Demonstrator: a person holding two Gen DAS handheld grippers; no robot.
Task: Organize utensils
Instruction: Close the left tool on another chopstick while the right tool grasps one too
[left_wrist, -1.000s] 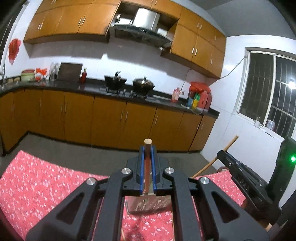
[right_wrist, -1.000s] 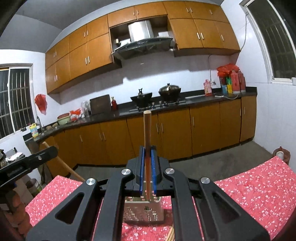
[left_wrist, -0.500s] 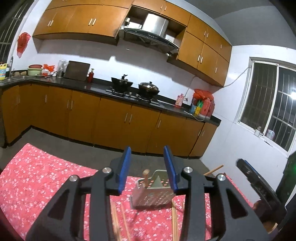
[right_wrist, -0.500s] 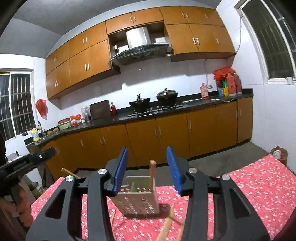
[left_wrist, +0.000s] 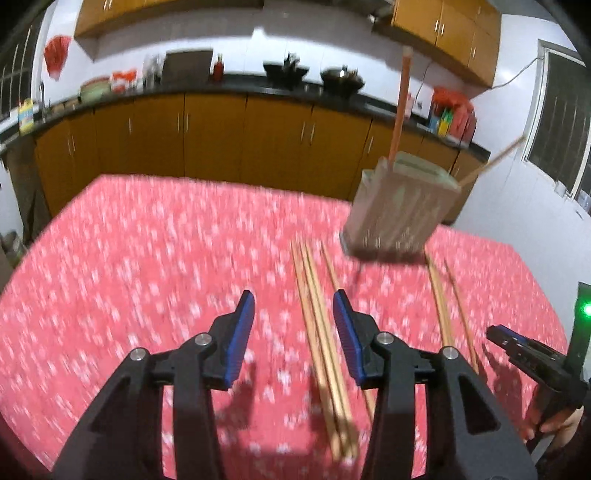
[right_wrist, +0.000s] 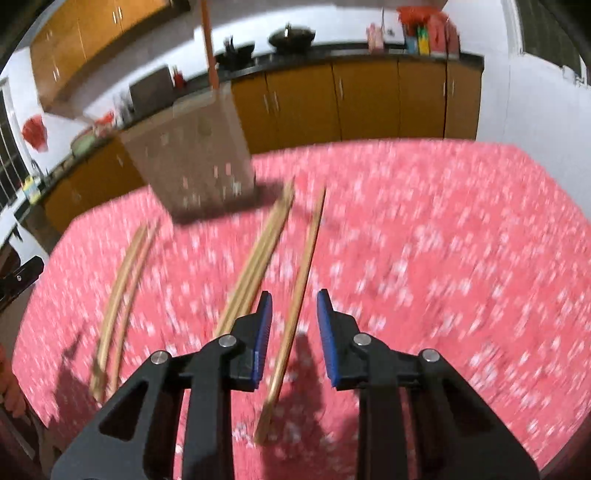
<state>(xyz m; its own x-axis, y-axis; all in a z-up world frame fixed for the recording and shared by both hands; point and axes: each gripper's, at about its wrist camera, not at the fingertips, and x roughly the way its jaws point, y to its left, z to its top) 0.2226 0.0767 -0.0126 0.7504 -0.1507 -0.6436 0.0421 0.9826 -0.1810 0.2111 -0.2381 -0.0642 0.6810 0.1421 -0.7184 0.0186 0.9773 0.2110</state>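
a kitchen is seen ahead of the tongs. base cabinets (left_wrist: 221, 136) in orange-brown wood are run along the far wall under a dark counter (left_wrist: 236, 83). wall cabinets (left_wrist: 443, 26) of the same wood are hung above, against a white wall (left_wrist: 236, 40). two dark pots (left_wrist: 341, 75) are set on the counter, with a board (left_wrist: 188, 66) leaned further left and red bottles (left_wrist: 452, 112) at its right end. a barred window (left_wrist: 557, 122) is set in the right-hand wall; another (right_wrist: 9, 147) is seen far left. the table below is covered with a red flowered cloth (left_wrist: 147, 258).
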